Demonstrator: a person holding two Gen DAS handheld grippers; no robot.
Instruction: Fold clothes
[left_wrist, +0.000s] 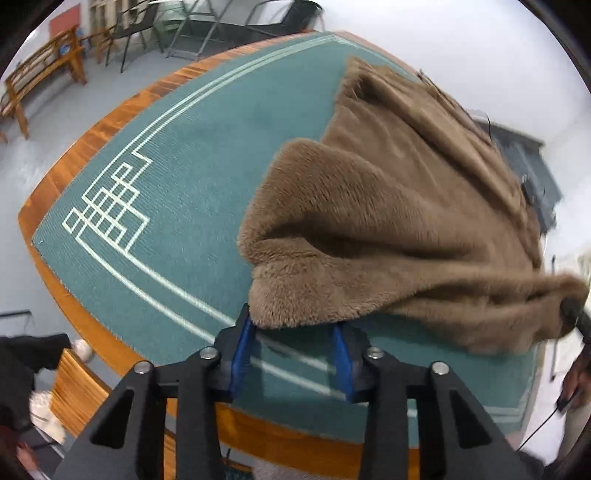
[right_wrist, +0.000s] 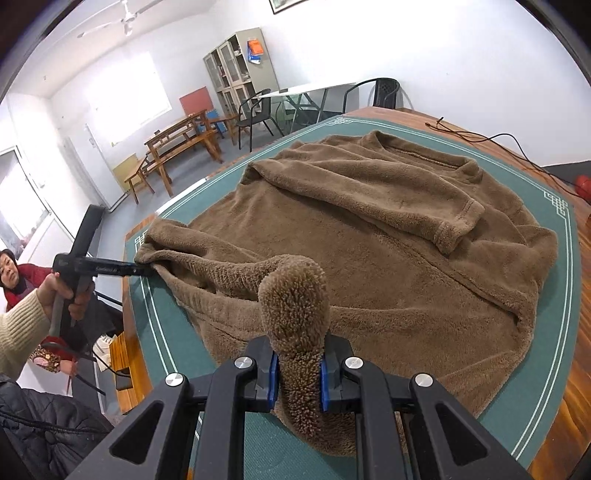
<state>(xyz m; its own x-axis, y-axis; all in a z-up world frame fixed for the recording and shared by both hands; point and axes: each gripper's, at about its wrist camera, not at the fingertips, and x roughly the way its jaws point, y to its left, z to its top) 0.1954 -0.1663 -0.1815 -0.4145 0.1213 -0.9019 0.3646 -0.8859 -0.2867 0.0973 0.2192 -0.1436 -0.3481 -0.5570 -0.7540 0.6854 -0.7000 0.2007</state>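
Brown fleece is filling both views: the sweater (right_wrist: 369, 277) is lying spread on a teal mat (left_wrist: 166, 184) that is covering a wooden table (left_wrist: 110, 118).

Only the right wrist view is showing the garment whole. At nine o'clock a hand (right_wrist: 62, 295) in a cream knit cuff is gripping the left gripper (right_wrist: 149, 268), whose tip is meeting the hem corner. At six o'clock the right gripper (right_wrist: 297, 369) is pinching a raised fold of hem tightly between its blue pads. Toward one o'clock a sleeve (right_wrist: 369, 192) is lying folded across the chest, its cuff pointing to three o'clock, with the neckline beyond it. A black cable (right_wrist: 498, 138) is trailing over the bare wood at two o'clock.

The left wrist view is showing the mat's pale fret pattern at nine o'clock, and a wooden bench (left_wrist: 40, 77) at ten o'clock. At six o'clock the left gripper's jaws are standing apart, with mat visible between them and the hem edge sitting right at the fingertips; whether the pads are pressing on it I cannot tell. From there the hem is running, lifted, to four o'clock, where the right gripper's dark tip is poking from the pile.
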